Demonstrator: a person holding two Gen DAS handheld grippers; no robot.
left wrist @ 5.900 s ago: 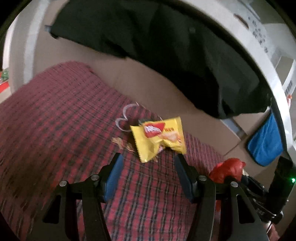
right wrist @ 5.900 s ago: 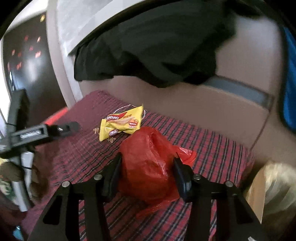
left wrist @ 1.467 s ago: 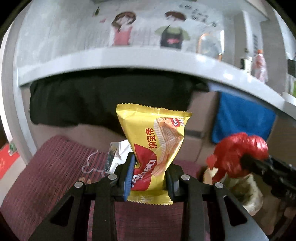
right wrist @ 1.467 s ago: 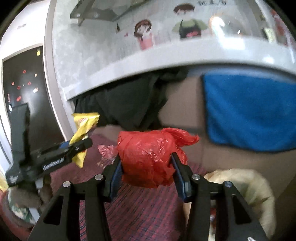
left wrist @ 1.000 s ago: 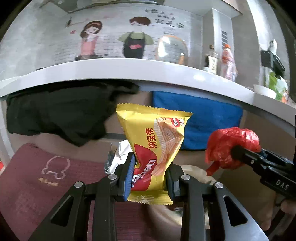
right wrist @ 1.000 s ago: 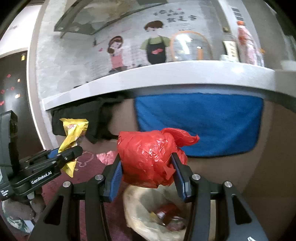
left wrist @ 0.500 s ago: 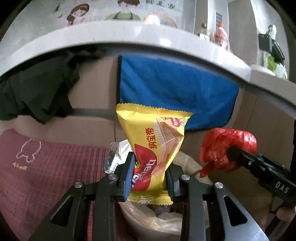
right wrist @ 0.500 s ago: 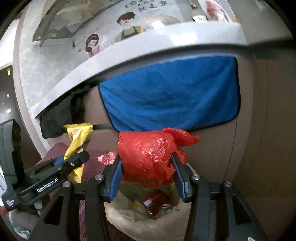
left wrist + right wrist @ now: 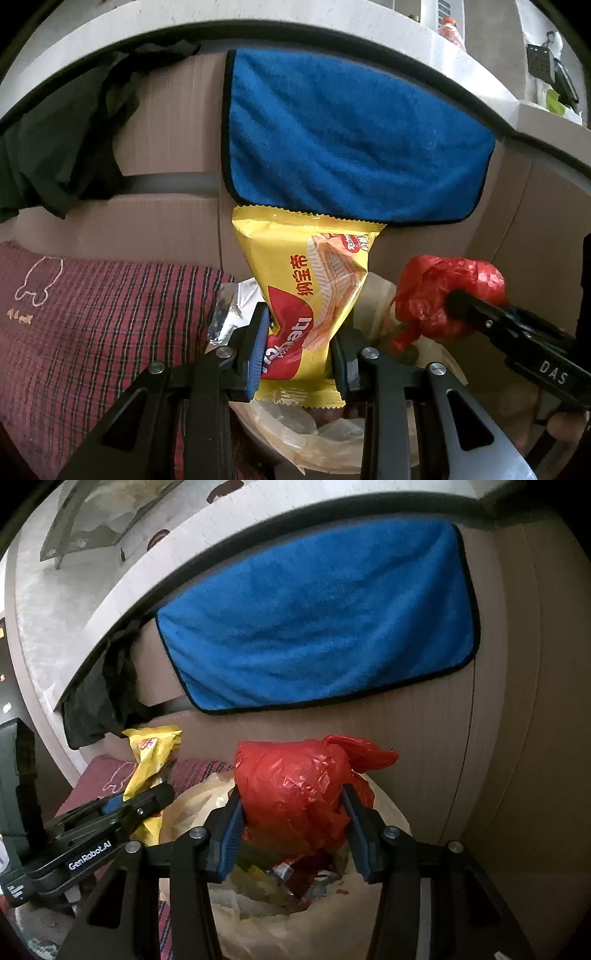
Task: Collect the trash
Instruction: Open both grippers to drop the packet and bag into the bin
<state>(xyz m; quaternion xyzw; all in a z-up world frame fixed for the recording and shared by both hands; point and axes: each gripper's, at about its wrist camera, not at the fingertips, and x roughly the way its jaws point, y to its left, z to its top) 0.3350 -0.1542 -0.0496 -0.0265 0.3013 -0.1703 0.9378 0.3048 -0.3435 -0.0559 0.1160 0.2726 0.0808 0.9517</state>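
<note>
Blue towel (image 9: 317, 624) hangs flat on the beige panel behind, its lower hem above the bin. Lined trash bin (image 9: 369, 915), mouth open, sits beside the red plaid cloth (image 9: 92, 332); mixed wrappers lie inside. Right gripper (image 9: 291, 827) pinches the crumpled red plastic bag (image 9: 295, 794), held over the bin mouth. Left gripper (image 9: 299, 347) clamps the yellow wafer wrapper (image 9: 310, 291) upright above the bin's near rim, torn foil showing at its left.
</note>
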